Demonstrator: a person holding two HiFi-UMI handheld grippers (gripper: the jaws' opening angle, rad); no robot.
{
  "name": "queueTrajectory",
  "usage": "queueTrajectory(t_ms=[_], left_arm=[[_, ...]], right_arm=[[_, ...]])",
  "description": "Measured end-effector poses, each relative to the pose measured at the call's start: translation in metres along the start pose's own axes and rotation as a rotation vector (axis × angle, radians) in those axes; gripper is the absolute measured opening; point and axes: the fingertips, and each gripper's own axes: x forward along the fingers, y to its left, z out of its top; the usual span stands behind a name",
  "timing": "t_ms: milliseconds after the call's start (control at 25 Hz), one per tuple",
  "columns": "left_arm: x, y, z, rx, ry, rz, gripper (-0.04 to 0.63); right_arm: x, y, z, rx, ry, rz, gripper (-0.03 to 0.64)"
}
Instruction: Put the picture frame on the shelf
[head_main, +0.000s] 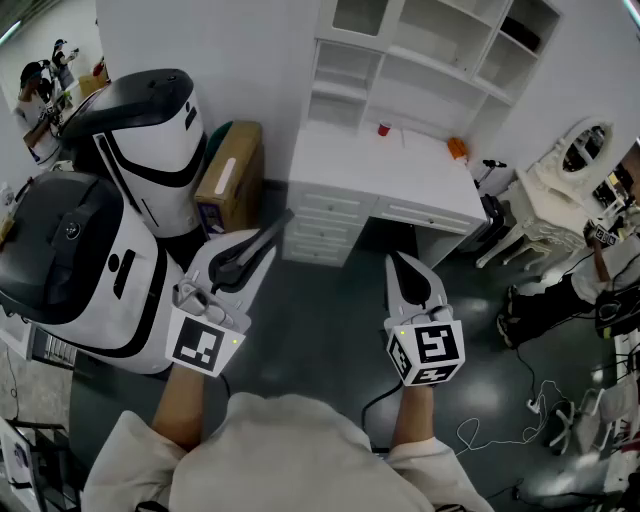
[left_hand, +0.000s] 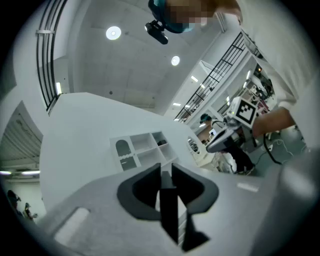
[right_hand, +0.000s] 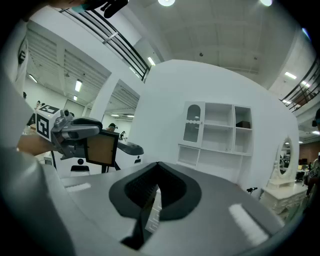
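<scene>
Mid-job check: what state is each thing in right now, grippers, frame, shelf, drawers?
left gripper: shut on frame.
right gripper: shut, empty.
frame: held in the air, not yet on shelf.
shelf: cubbies open, no frame in them.
drawers: shut.

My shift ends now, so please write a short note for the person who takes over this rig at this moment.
Left gripper: shut on the frame, which it holds in the air in front of the person.
Right gripper: shut, nothing in it.
Shelf: white, above the desk, ahead of both grippers; the frame is well apart from it.
Done: the frame is in the grip.
Left: bring the frame to the shelf, set it on a board, open the jaws.
</scene>
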Motion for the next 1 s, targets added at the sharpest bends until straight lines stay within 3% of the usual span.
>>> queueTrajectory(t_ms=[160,480,720,1000], left_arm=[[-0.008,0.011,-0.010,0.006,-0.009,-0.005,0.064],[-0.006,0.025,-0.046,-0.063,-0.005,-0.037,0.064],[0.020,0.042,-0.055,-0.079,-0.032,-0.056,0.064],[0.089,0.054,-0.088,-0.101,-0.024,-0.090,0.064]], right_arm=[[0.011,0.013,0.004,0.035,-0.029,0.005,0.005],[0.030,0.019,-0.008,0.098,-0.023,-0.037,0.005],[0.058,0.006,0.001,0.092,-0.035,-0.032,0.005],[0.114,-0.040,-0.012,0.097,-0.017,-0.033,0.005]])
